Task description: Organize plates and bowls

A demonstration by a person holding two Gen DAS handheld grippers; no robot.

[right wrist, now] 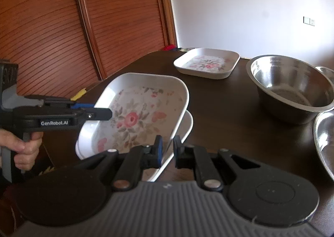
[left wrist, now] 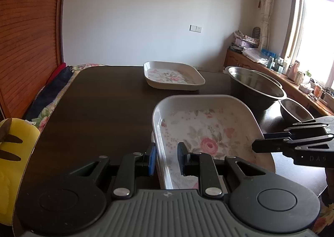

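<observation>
Floral plate (left wrist: 208, 130), white with pink roses, fills the lower centre of my left wrist view, tilted above the dark counter (left wrist: 94, 101). My left gripper (left wrist: 166, 158) has its jaws clamped across the near rim. A second plate beneath shows only as a sliver. My right gripper (left wrist: 258, 146) enters from the right edge, its tips hidden by the plate's rim.

In my right wrist view the floral plate (right wrist: 137, 111) sits mid-frame over a lower plate (right wrist: 185, 126). My right gripper (right wrist: 167, 149) jaws pinch its rim. My left hand (right wrist: 23, 149) grips the handle at left.
</observation>
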